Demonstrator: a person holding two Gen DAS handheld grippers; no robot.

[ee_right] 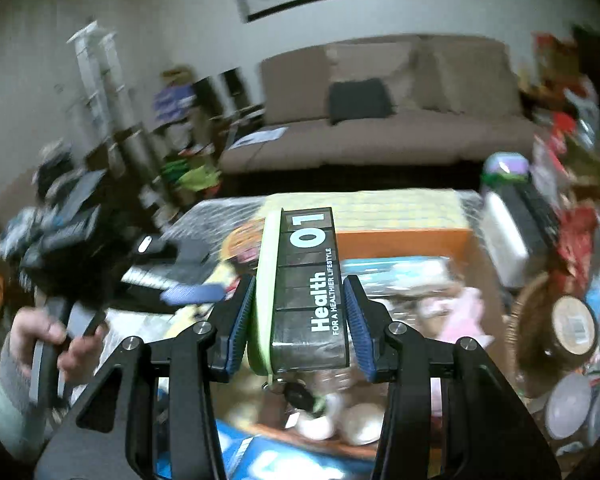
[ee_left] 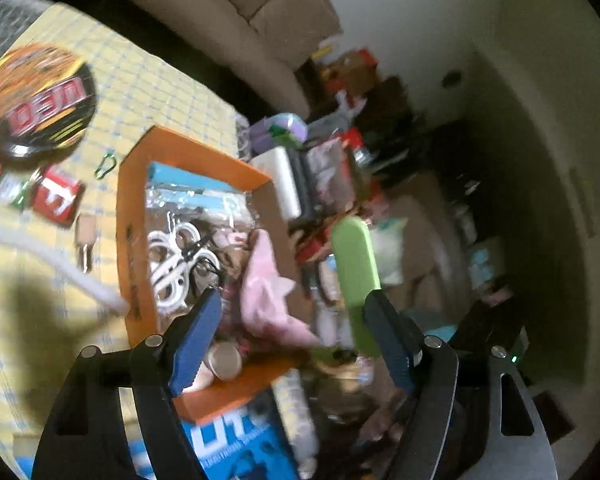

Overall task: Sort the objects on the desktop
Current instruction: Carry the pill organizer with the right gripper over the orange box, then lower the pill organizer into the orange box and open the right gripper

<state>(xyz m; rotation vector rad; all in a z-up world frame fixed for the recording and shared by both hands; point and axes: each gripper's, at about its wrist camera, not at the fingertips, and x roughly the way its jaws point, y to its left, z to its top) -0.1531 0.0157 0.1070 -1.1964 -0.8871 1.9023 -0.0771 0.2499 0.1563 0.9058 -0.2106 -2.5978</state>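
Note:
My right gripper (ee_right: 298,312) is shut on a black and green pill case (ee_right: 306,292) printed "Health 01", held above the orange box (ee_right: 400,238). The same case shows as a green bar (ee_left: 356,264) in the left wrist view, over the box's right side. My left gripper (ee_left: 292,304) is open and empty, hovering over the orange box (ee_left: 136,216), which holds white scissors (ee_left: 172,264), a pink cloth (ee_left: 268,292) and blue packets (ee_left: 188,184). The left gripper also shows at the left in the right wrist view (ee_right: 192,294).
The yellow checked tablecloth (ee_left: 148,92) carries a round noodle lid (ee_left: 36,96), red packets (ee_left: 58,198), a green carabiner (ee_left: 106,166) and a white cord (ee_left: 60,260). A blue box (ee_left: 236,444) lies near me. Clutter piles up right of the table (ee_left: 340,168); a sofa (ee_right: 380,112) stands behind.

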